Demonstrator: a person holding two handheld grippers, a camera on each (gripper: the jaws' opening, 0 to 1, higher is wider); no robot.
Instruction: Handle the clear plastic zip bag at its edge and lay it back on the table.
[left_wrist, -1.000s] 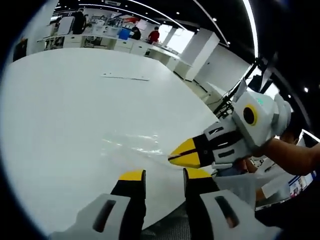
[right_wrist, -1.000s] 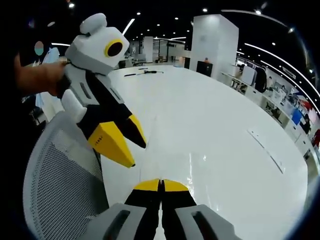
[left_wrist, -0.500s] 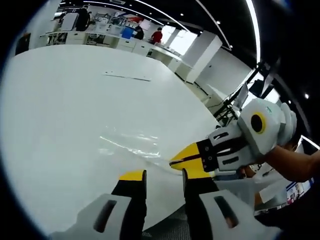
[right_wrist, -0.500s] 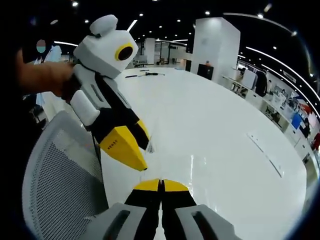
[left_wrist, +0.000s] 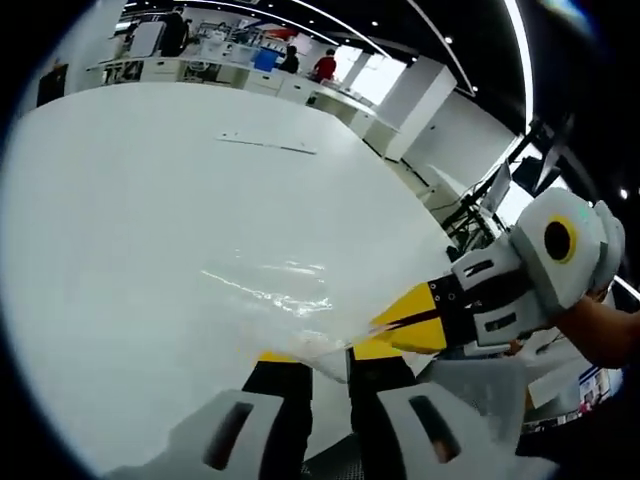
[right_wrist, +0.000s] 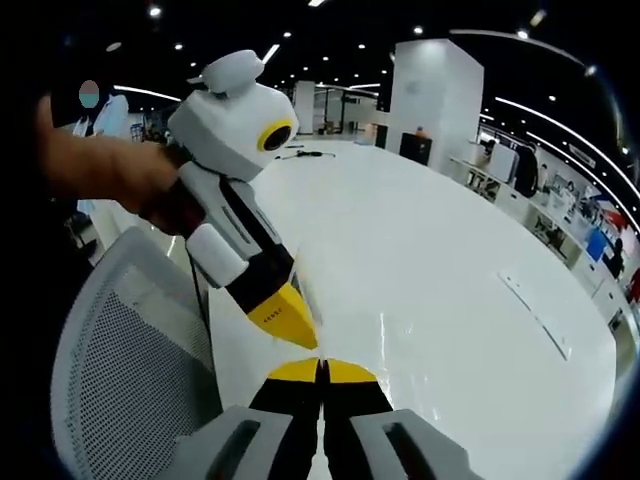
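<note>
The clear zip bag (left_wrist: 268, 287) lies crinkled on the white table (left_wrist: 120, 220), its near edge lifted off the surface. My right gripper (left_wrist: 378, 325) comes in from the right, shut on that raised edge. In the left gripper view, my left gripper (left_wrist: 325, 358) has its jaws a small gap apart, and the bag's corner drapes over the yellow tips. In the right gripper view, my right gripper (right_wrist: 320, 366) has its jaws pressed together; the film there is hard to make out. The left gripper (right_wrist: 298, 333) points down at the same spot, held by a hand.
A grey mesh chair (right_wrist: 120, 380) stands against the table's near edge, directly under both grippers. A thin strip (left_wrist: 265, 145) lies farther out on the table. Desks and people (left_wrist: 250, 70) line the far side, and a white pillar (right_wrist: 430, 90) rises beyond the table.
My left gripper's jaws have narrowed and moved up to the bag's lifted corner. The right gripper, still shut, has raised the bag's edge and drawn closer to the left one.
</note>
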